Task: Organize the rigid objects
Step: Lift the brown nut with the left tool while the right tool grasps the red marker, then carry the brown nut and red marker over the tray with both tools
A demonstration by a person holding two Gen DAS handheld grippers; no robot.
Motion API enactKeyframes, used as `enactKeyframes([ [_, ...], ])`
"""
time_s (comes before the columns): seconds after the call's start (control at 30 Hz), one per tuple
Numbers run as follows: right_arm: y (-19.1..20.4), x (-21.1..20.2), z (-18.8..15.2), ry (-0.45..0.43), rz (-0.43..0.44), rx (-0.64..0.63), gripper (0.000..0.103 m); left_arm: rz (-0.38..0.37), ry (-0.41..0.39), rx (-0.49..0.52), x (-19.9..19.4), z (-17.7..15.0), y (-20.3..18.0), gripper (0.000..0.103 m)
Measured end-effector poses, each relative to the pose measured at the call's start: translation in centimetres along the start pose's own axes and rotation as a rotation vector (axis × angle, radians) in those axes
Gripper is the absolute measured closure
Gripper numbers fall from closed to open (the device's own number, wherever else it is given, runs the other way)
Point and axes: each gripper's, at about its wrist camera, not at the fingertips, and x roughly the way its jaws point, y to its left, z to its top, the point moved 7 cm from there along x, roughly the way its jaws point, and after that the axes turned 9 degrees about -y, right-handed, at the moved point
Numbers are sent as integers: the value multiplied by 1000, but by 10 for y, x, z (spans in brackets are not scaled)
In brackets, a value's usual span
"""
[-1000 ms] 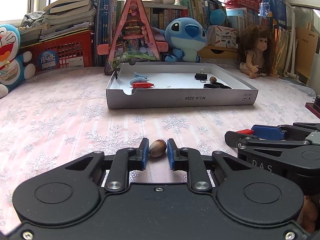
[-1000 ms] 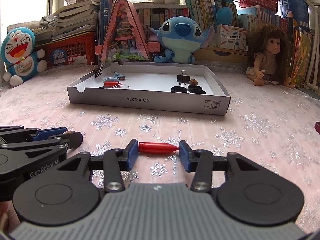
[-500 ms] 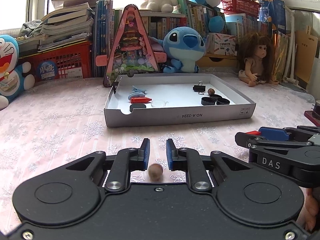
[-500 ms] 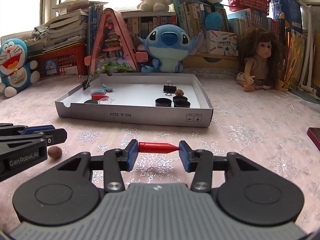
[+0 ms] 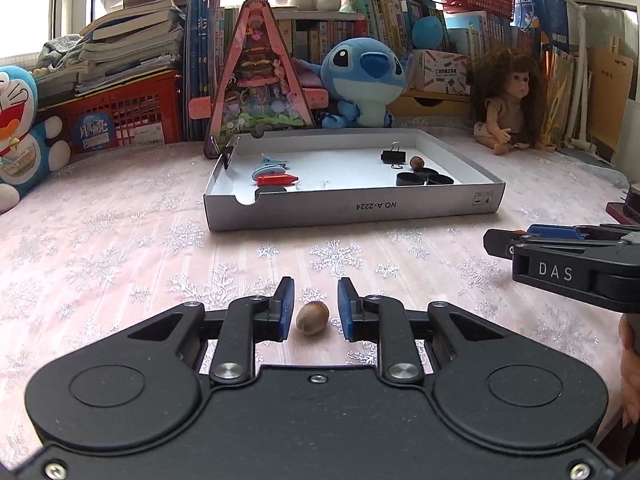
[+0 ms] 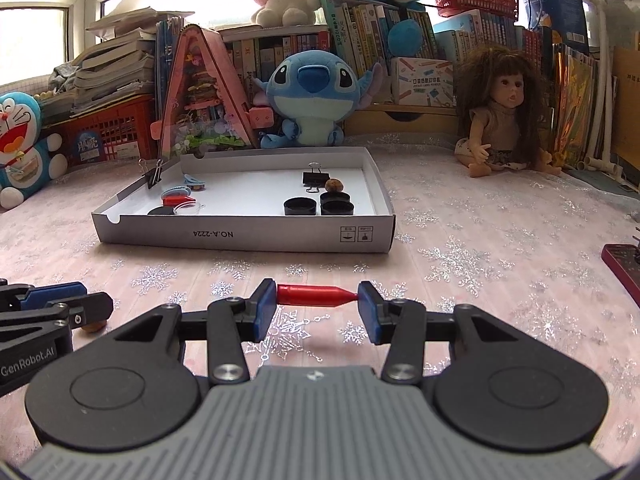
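Grippers over a pink snowflake-patterned cloth (image 5: 120,240), seen from both wrist cameras. Left gripper (image 5: 313,307): jaws narrow and opening, with a brown nut (image 5: 312,319) lying on the cloth between the blue pads, a thin gap visible on either side, so the pads do not press it. Right gripper (image 6: 317,305): jaws at a moderate spread, clamped end to end on a red bullet-shaped piece (image 6: 316,295), its blunt end against the pad at 9 o'clock and its pointed tip against the pad at 3 o'clock, held clear of the cloth. In the left wrist view the right gripper enters from 3 o'clock; in the right wrist view the left gripper enters from 9 o'clock, the nut partly hidden beneath its fingers. At 12 o'clock from both grippers, well apart, sits a shallow grey cardboard tray (image 6: 240,236) marked NO.A-2224. Tray contents: toward its 9 o'clock end, a second red piece (image 6: 176,200), blue clips (image 6: 176,191) and a clear ring (image 6: 188,208); toward its 3 o'clock end, a black binder clip (image 6: 313,178), another nut (image 6: 333,185) and three black caps (image 6: 320,206) grouped close together. One more binder clip (image 6: 154,174) grips the tray's far 9 o'clock corner. Beyond the tray: blue plush toy (image 6: 310,96), doll (image 6: 500,120), pink triangular case (image 6: 200,96), red crate (image 6: 112,132) and shelved books (image 6: 380,40).
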Motion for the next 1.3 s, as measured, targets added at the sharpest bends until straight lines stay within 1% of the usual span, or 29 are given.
enactKeyframes([
  [0.07,1,-1,0,-3,0,-6,54,-1,4,-9,-1,-3,-1,78],
  [0.1,1,-2,0,-3,0,-8,54,0,5,-5,-2,-5,-1,74],
  [0.13,1,-2,-1,-2,0,-8,54,1,8,1,-2,-7,-2,72],
  [0.2,1,-2,-2,2,0,-5,54,6,22,11,-1,-11,-2,72],
  [0.27,1,-2,-2,5,2,-4,54,10,42,5,2,-14,-2,74],
  [0.3,2,-2,-3,6,4,-4,54,13,37,1,1,-14,-2,82],
  [0.33,3,-2,-3,5,5,-6,54,17,35,4,1,-13,-2,87],
  [0.47,3,-3,-1,0,7,-13,54,14,28,6,1,-8,-3,87],
  [0.6,1,-3,2,-8,3,-16,54,7,5,6,0,5,-3,87],
  [0.8,-5,0,9,-13,0,-10,54,15,-4,-13,5,23,1,87],
  [1.3,-16,18,30,-13,2,10,54,32,-20,-58,32,58,13,87],
])
